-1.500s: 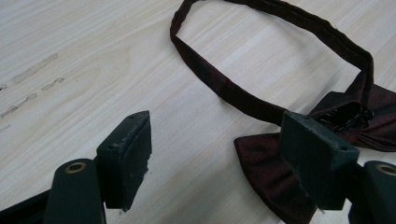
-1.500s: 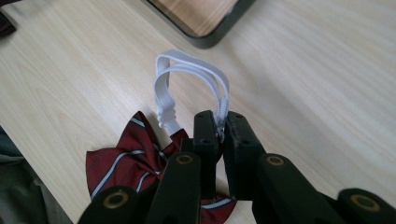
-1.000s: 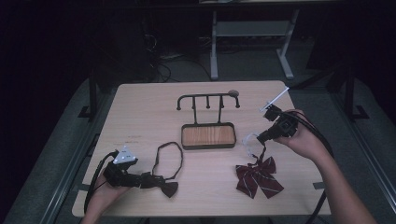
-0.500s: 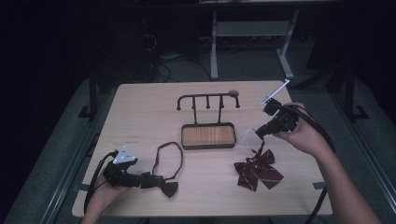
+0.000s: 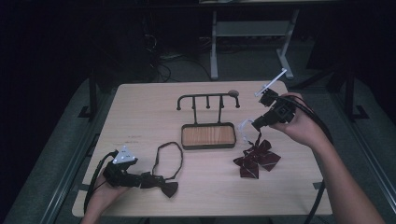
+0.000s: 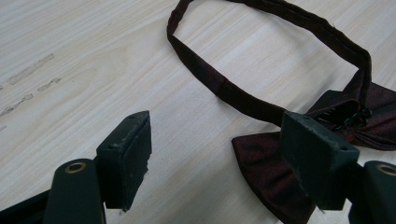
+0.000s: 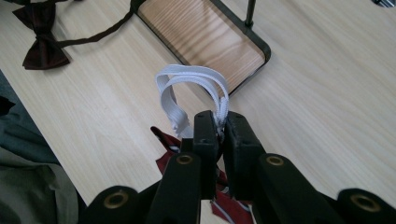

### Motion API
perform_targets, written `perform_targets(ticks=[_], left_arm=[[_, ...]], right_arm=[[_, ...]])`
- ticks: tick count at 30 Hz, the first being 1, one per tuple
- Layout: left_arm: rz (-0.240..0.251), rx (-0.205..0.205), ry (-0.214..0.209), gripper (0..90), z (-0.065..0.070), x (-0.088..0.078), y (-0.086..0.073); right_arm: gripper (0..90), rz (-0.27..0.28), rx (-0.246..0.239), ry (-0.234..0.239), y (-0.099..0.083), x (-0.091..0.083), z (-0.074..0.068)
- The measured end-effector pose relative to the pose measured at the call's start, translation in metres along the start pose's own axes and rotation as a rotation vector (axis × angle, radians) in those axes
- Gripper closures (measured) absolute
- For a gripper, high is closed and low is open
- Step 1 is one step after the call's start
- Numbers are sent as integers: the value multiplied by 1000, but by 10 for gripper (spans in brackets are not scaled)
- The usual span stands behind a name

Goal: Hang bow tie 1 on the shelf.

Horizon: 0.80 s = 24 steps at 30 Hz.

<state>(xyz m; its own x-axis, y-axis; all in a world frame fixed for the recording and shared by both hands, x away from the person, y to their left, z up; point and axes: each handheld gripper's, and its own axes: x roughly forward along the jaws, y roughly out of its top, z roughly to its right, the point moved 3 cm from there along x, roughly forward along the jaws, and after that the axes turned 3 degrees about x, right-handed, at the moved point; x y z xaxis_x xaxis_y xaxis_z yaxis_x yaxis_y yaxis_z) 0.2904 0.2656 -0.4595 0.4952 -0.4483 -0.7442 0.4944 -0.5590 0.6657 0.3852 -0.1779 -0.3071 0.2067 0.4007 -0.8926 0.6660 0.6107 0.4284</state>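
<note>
Since a second ago: up goes my right gripper (image 5: 256, 122), lifting the white elastic strap away from the tabletop, and the striped bow tie trails under it; my left side has stayed put.
Right jaws: pressed tight together on the white elastic strap (image 7: 196, 88), whose loop arches up beyond the tips.
Striped bow tie: dark red with pale stripes (image 5: 256, 158), lying on the table (image 5: 140, 107) near the front right, just below my right gripper.
Left gripper: low at the front left corner (image 5: 145, 179), jaws spread wide, nothing between them.
Dark bow tie: its bow (image 6: 280, 163) sits just beside my right-hand pad (image 6: 317, 158), and its neck band loops away across the wood.
Stand: dark rack with wooden tray base (image 5: 208, 135), mid-table, between the two ties.
</note>
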Motion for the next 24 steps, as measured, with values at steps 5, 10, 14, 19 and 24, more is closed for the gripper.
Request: perform_targets(ticks=[5, 10, 14, 19, 24], left_arm=[[1, -2, 0, 261, 0, 0, 0], [1, -3, -3, 261, 0, 0, 0], [2, -4, -4, 260, 0, 0, 0], [3, -5, -7, 260, -1, 0, 0], [-1, -8, -10, 259, -1, 1, -1]], right_arm=[[837, 7, 4, 0, 6, -3, 1], [837, 16, 12, 3, 13, -6, 3], [837, 15, 12, -2, 20, -7, 4], [837, 17, 13, -4, 28, -8, 6], [837, 22, 16, -10, 36, -8, 8]])
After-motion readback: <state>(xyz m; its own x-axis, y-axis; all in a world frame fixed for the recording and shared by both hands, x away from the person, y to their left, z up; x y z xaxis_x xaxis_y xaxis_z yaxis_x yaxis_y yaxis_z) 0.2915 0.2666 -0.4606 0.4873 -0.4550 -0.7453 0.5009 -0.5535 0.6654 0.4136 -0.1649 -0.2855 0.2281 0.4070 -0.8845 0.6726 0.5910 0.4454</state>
